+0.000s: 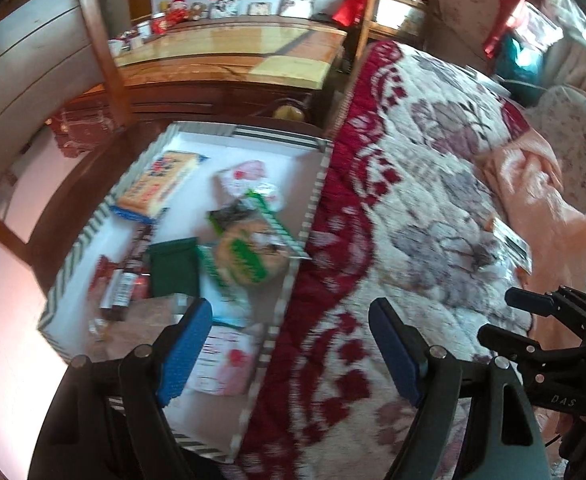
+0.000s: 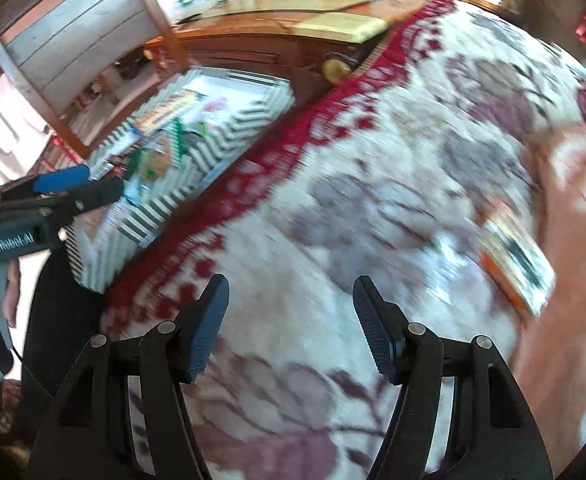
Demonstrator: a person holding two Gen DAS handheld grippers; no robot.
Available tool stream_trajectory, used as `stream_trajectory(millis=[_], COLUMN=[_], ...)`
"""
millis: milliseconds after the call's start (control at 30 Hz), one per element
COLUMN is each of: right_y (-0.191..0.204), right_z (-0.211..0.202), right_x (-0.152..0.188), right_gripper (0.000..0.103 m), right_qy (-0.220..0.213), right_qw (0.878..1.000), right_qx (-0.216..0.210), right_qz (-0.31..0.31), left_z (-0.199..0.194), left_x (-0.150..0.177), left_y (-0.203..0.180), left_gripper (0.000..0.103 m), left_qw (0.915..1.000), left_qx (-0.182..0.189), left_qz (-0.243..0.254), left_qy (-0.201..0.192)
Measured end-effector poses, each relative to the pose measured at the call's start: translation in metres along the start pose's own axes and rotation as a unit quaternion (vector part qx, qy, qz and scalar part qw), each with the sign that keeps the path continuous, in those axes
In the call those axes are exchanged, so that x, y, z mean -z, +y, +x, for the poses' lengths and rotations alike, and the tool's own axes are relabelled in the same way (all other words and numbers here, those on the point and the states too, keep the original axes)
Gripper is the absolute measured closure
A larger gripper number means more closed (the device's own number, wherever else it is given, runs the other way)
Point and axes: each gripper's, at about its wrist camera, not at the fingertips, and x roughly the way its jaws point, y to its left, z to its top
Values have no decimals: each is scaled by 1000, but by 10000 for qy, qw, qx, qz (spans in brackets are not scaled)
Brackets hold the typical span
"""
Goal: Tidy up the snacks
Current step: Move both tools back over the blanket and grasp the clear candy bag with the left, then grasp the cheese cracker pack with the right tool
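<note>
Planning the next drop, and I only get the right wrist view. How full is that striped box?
Observer: Partly full. The striped box has bare white floor at its far end.
Operator: What lies against the wall away from the blanket?
Observer: A yellow packet, lying flat along that wall.
Operator: Is the left claw carrying anything?
Observer: No, it is open with nothing between its fingers.
</note>
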Motion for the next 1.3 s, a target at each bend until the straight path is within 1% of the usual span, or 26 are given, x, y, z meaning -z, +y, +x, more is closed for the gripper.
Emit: stream_trajectory(millis=[167, 367, 467, 733, 867, 900, 967, 1033, 1133, 1167, 1200, 1233, 1300], right_y=[-41, -82, -95, -120, -132, -135, -142, -146, -147, -147, -147, -147, -147], right_z=[-12, -16, -17, -15, -16, -17, -17, -17, -15, -15, -15, -15, -16], right_x=[27, 50, 57, 66, 67, 66, 65, 63, 60, 58, 56, 52, 44], right_gripper=[38, 38, 38, 38, 37, 35, 33, 33, 33, 33, 33, 33, 33], right_qy=[67, 127, 142, 125, 75, 61, 45, 48, 94, 104, 110, 104, 75], right_qw=[9990, 9954, 9937, 9899, 9878, 9874, 9867, 9863, 9874, 9881, 9889, 9903, 9926], right_qx=[227, 424, 444, 405, 434, 440, 451, 373, 402, 423, 435, 463, 536], right_qz=[388, 853, 1017, 1356, 1494, 1520, 1560, 1606, 1525, 1474, 1420, 1309, 1083], left_z=[10, 25, 32, 55, 74, 79, 90, 103, 120, 123, 127, 129, 127], left_x=[1, -1, -5, -25, -35, -38, -40, -42, -42, -42, -41, -41, -40], left_y=[-34, -82, -105, -166, -191, -197, -207, -217, -224, -224, -223, -221, -217], left_gripper=[21, 21, 21, 20, 20, 19, 19, 19, 20, 33, 50, 55, 63], left_qw=[9986, 9928, 9890, 9784, 9744, 9734, 9715, 9710, 9716, 9731, 9731, 9712, 9699], left_qx=[383, 763, 1013, 1480, 1611, 1652, 1696, 1648, 1558, 1490, 1487, 1575, 1641], left_qz=[317, 843, 972, 1289, 1344, 1338, 1343, 1352, 1366, 1352, 1343, 1337, 1401], left_qy=[189, 368, 467, 650, 811, 854, 968, 1081, 1141, 1121, 1136, 1189, 1133])
